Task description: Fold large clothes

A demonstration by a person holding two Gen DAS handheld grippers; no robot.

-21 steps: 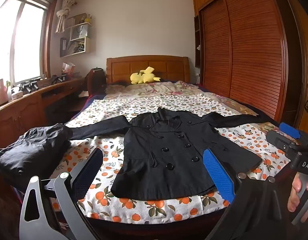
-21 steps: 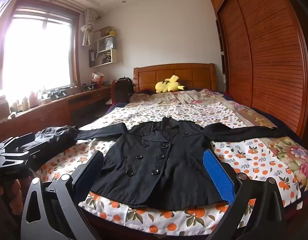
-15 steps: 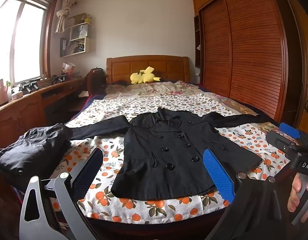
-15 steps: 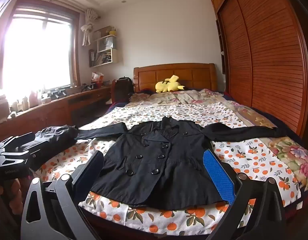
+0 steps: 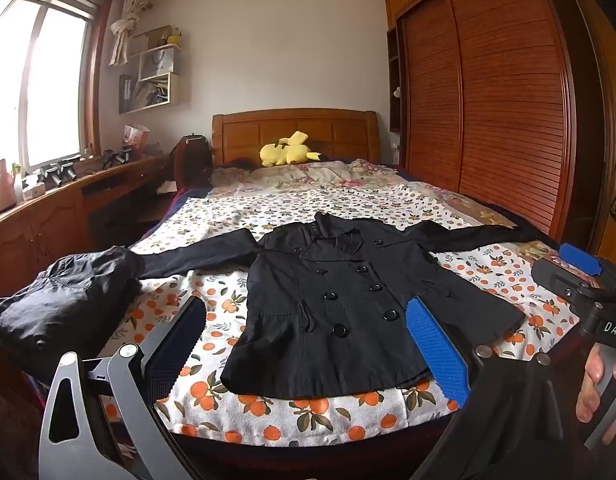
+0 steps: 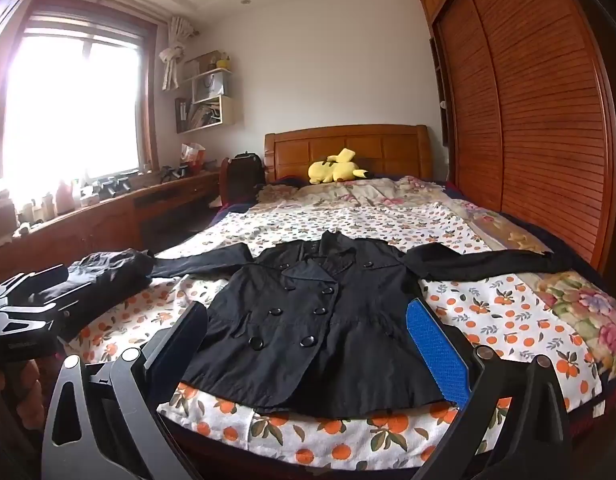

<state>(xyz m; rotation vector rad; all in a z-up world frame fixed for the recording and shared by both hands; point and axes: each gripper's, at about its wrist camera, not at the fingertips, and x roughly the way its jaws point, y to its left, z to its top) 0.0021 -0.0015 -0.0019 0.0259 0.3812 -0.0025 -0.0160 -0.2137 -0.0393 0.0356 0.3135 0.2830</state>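
Between my left gripper fingers, which stand spread wide with nothing in them, I see the lower front of the black coat lying just ahead on the bed. My right gripper is likewise released and empty, its fingers framing the same hem from a little further right. Neither tool touches the cloth; both hover off the foot of the mattress.

Ahead of the fingers the coat lies face up, buttoned, collar pointing away from me, hem toward me. Its left sleeve runs out flat past my left fingers toward a dark bundled garment at the bed's edge; I cannot tell whether they touch. Its right sleeve stretches out well beyond my right fingers.

I judge the fold has not begun, so the first step is bringing the sleeves in. To do it well I would send each gripper out to its own cuff, pinch only the top layer of sleeve near the end, lift low and lay it across the chest without dragging the body askew. The fabric looks thin and slippery, so a shallow bite may slide off. I should also keep the left tool from snagging the bundle. Far beyond, a yellow plush toy rests by the headboard, out of the way.
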